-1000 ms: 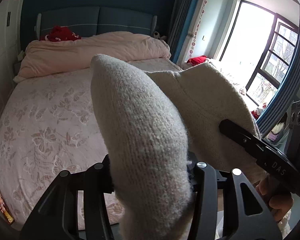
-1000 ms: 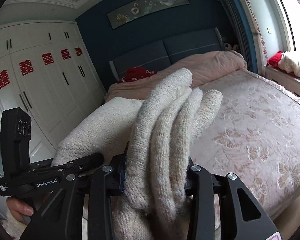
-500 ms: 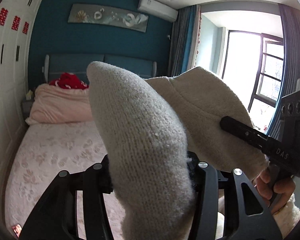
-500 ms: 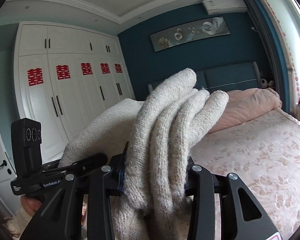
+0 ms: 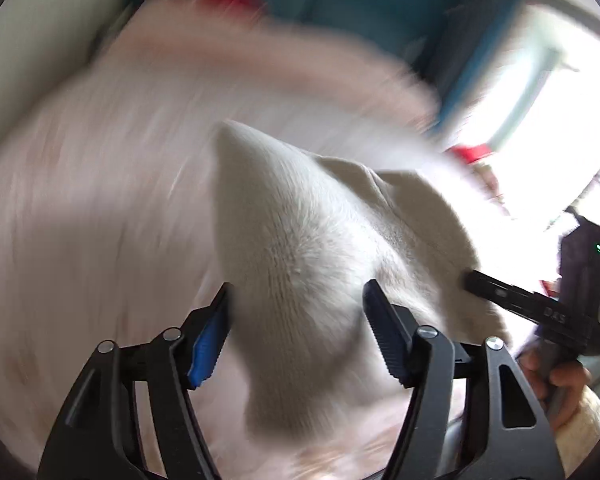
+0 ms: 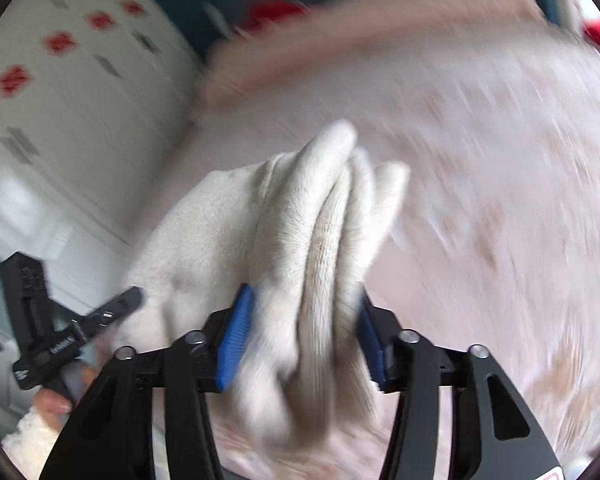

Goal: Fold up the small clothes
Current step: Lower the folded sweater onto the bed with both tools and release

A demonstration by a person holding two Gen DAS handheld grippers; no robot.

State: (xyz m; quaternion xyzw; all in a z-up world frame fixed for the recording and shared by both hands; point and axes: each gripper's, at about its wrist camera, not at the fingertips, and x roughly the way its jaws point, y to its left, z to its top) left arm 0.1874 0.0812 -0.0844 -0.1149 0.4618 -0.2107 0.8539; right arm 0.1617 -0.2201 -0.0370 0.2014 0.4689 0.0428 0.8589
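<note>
A cream knitted garment (image 5: pixel 324 248) hangs over a blurred pink floral bed (image 6: pixel 500 184). It runs between the left gripper (image 5: pixel 296 312), whose fingers stand parted and barely touch it, and the right gripper (image 6: pixel 306 320), whose blue-padded fingers (image 6: pixel 236 332) clench several bunched folds.

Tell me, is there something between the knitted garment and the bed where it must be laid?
Nothing visible. The cream garment hangs between both tools, left tool and right tool, above the pink bed. The frames are blurred, so small items could be missed.
</note>
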